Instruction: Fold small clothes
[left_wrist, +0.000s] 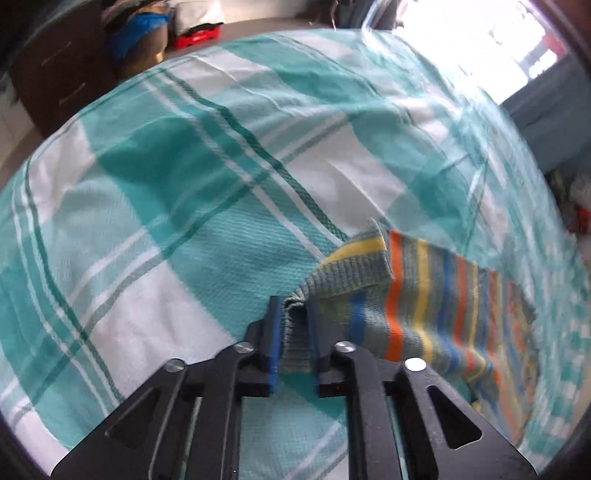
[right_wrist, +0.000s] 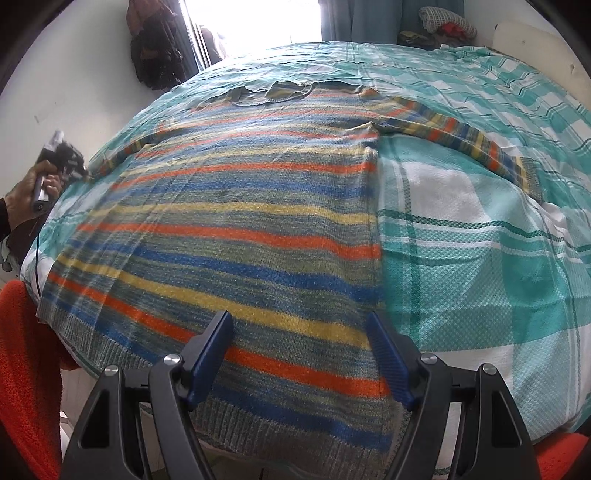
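Note:
A striped knit sweater (right_wrist: 229, 229) in orange, blue, yellow and grey lies flat on the bed, hem toward me, neck (right_wrist: 273, 94) at the far end. Its right sleeve (right_wrist: 476, 142) stretches out to the right. My left gripper (left_wrist: 295, 314) is shut on the grey ribbed cuff of the left sleeve (left_wrist: 424, 306) and holds it just above the bed. It also shows in the right wrist view (right_wrist: 77, 166), hand-held at the sweater's left edge. My right gripper (right_wrist: 299, 328) is open and empty, hovering over the sweater's hem.
The bed is covered with a teal and white plaid sheet (right_wrist: 480, 258). A red chair (right_wrist: 26, 369) stands at its near left corner. A dark dresser (left_wrist: 55, 74) and a red box (left_wrist: 197, 35) stand beyond the bed. A clothes pile (right_wrist: 443, 26) lies at the far right.

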